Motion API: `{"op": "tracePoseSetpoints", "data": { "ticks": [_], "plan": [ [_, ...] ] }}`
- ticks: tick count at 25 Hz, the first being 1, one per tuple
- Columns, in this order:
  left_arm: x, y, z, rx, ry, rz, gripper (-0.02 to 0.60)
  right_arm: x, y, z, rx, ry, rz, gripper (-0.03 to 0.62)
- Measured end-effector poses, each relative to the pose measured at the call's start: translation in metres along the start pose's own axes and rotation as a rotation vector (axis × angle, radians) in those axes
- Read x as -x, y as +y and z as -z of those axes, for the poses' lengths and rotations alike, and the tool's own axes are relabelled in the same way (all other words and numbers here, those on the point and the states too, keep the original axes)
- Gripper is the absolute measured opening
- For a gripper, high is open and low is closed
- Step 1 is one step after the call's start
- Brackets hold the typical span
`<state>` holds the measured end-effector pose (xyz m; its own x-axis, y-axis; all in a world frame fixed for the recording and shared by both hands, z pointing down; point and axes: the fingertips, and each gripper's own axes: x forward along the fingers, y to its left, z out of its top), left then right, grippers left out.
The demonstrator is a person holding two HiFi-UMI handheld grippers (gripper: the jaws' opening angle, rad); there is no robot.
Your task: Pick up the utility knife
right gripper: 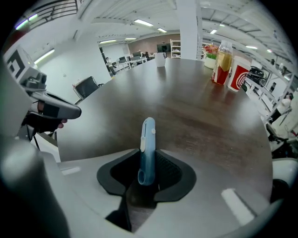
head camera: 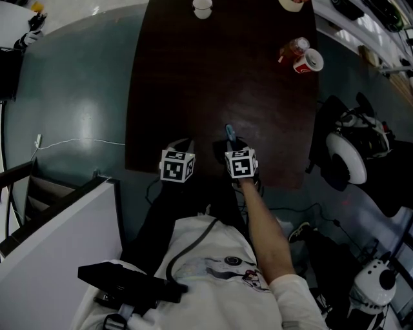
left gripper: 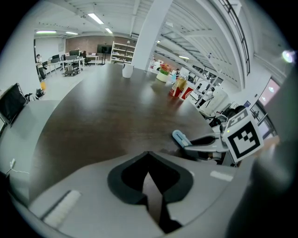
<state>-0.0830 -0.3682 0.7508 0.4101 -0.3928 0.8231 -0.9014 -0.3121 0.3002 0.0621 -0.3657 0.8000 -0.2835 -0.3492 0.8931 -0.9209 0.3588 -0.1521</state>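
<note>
Pale blue plastic is what catches the eye: the utility knife (right gripper: 148, 132) sits between the jaws of the right tool (right gripper: 147, 149), near the front edge of the dark wooden bench (head camera: 213, 77). The jaws have closed in to about the knife's width, and the ribbed pads seem to lie against both of its narrow sides. Its long axis runs along the line of the jaws, away from the person. The rounded end with the hole is back in the throat of the tool. The other end pokes out past the jaw tips toward the far end of the bench, leaning a touch to the left in the head view. The slider strip faces up.

Just beside it, the left tool (left gripper: 148, 154) hangs over the same front stretch of the bench, tipped downward, with its jaw tips together and nothing between them.

Well away, near the far right edge, a red cup (head camera: 308, 61) and a bottle (head camera: 295, 47) stand together. A white cup (head camera: 202, 8) stands at the far end.
</note>
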Motion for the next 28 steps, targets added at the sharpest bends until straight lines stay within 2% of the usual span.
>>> {"op": "tracePoseSetpoints", "data": {
  "ticks": [6,17,21,28],
  "plan": [
    [0.004,0.000,-0.001,-0.004,-0.013,0.000,-0.002,0.007,0.002,-0.002,-0.003,-0.013,-0.006,0.100],
    [0.018,-0.009,-0.025,-0.018,-0.101,0.033,-0.002,0.082,-0.013,-0.044,-0.054,-0.273,0.056,0.098],
    [0.034,-0.021,-0.057,-0.037,-0.204,0.046,-0.002,0.120,-0.018,-0.058,-0.108,-0.381,0.085,0.098],
    [0.093,-0.042,-0.126,-0.102,-0.476,0.045,-0.002,0.187,-0.011,-0.095,-0.096,-0.565,0.126,0.098]
  ]
}}
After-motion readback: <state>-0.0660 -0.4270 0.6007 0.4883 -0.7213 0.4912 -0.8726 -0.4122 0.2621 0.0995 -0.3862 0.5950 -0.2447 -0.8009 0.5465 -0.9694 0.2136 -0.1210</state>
